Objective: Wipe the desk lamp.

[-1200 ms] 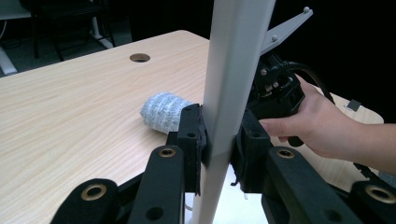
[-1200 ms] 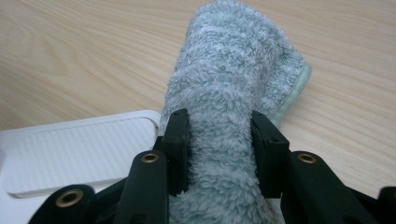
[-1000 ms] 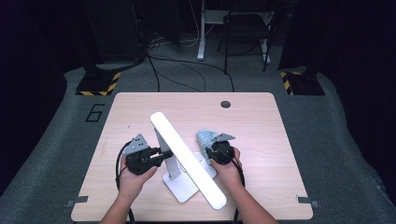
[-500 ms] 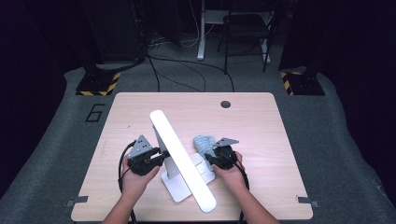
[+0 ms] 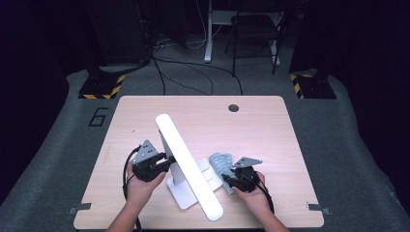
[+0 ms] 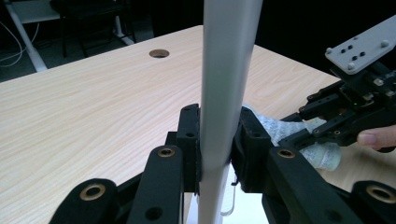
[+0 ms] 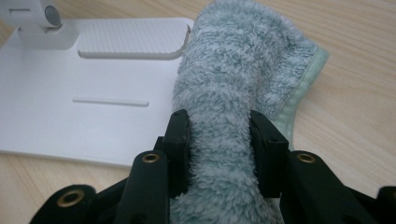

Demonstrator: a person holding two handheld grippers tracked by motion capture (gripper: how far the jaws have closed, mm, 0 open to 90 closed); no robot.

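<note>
A white desk lamp with a long bar head (image 5: pixel 186 162) stands on its flat base (image 5: pixel 180 192) at the table's near middle. My left gripper (image 5: pixel 167 163) is shut on the lamp's upright stem (image 6: pixel 224 93), one pad on each side of it. To the right of the lamp, my right gripper (image 5: pixel 227 181) is shut on a fluffy pale blue-green cloth (image 5: pixel 220 162). In the right gripper view the cloth (image 7: pixel 233 70) bulges between the jaws and lies over the edge of the white base (image 7: pixel 70 107), next to its ribbed pad (image 7: pixel 130 39).
The wooden table (image 5: pixel 270 140) has a round cable hole (image 5: pixel 234 108) near its far edge. A chair (image 5: pixel 254 34), a desk leg and cables stand on the grey floor behind. Yellow-black striped blocks (image 5: pixel 99 87) lie at both far corners.
My right gripper has carried the cloth toward the table's near edge, beside the lamp base. The lamp's bar head has swung slightly. The left gripper has kept still on the stem.
</note>
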